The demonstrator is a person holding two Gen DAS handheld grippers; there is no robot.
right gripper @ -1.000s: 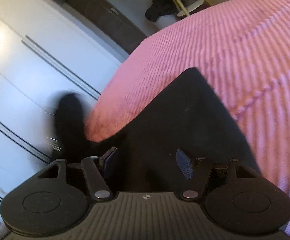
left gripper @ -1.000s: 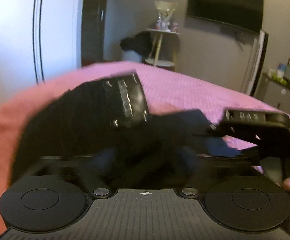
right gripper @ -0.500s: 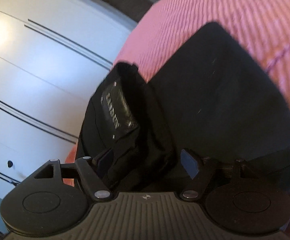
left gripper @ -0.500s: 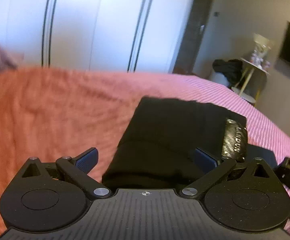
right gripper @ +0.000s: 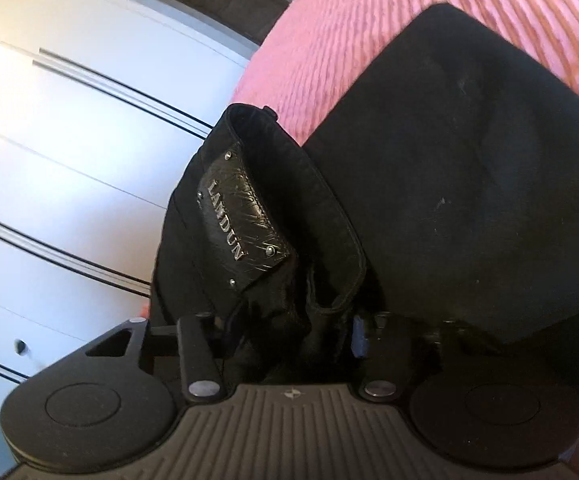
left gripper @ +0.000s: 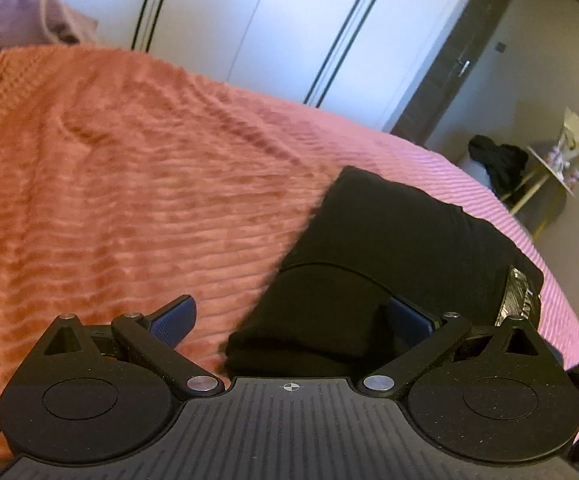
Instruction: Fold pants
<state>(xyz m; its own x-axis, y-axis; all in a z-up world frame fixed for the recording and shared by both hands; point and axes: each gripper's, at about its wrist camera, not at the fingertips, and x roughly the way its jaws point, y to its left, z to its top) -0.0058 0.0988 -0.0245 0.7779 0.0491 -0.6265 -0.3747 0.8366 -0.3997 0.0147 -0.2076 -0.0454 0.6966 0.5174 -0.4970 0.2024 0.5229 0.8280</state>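
The left gripper [left gripper: 289, 320] stands wide apart, its blue pads [left gripper: 171, 320] clear of any grip: one sits over the bare pink bedspread [left gripper: 129, 200], the other lies against the near folded corner of the black pants [left gripper: 389, 248], which rest flat on the bed toward the right. The right gripper [right gripper: 289, 332] has its fingers drawn narrow with the waistband fabric bunched between them (only one blue pad [right gripper: 359, 334] shows; the other is buried in cloth), so it appears clamped on the pants.

The left wrist view takes in the room: the white wardrobe doors [left gripper: 249, 20] behind the bed, a dark door [left gripper: 449, 72], and a small side table [left gripper: 549, 168] with a dark heap beside it. It catches only a sliver of the leather waistband patch [left gripper: 519, 296]. The right wrist view shows that patch [right gripper: 241, 220] in full, lettered LANDUN, on the waistband, which stands up from the folded body of the pants [right gripper: 469, 180].
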